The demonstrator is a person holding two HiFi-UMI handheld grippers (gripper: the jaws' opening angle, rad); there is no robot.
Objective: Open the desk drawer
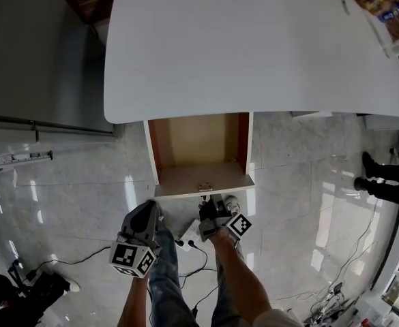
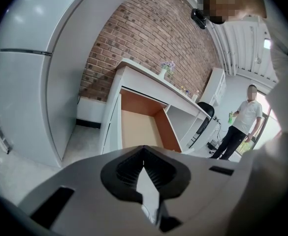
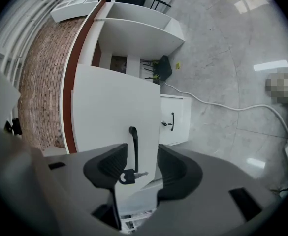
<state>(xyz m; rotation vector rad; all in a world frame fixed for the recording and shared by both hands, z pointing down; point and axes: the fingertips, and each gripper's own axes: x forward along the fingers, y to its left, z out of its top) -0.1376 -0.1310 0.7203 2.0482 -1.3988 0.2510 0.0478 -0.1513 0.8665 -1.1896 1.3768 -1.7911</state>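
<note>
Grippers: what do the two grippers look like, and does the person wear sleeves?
The left gripper and the right gripper each have a grey body, black ribbed jaws and a cube with black-and-white square markers. The forearms show no sleeves; blue jeans cover the legs.

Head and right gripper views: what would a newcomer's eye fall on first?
The pulled-out drawer with its wood-coloured inside, under the front edge of the white desk top. Just before its front panel, the right gripper has its jaws apart on either side of the black handle, not pressing it.

Red brick wall [image 2: 148,43]; small vase of flowers [image 2: 163,73] before it; black cables [image 1: 83,257] across glossy marble floor [image 1: 83,203]
</note>
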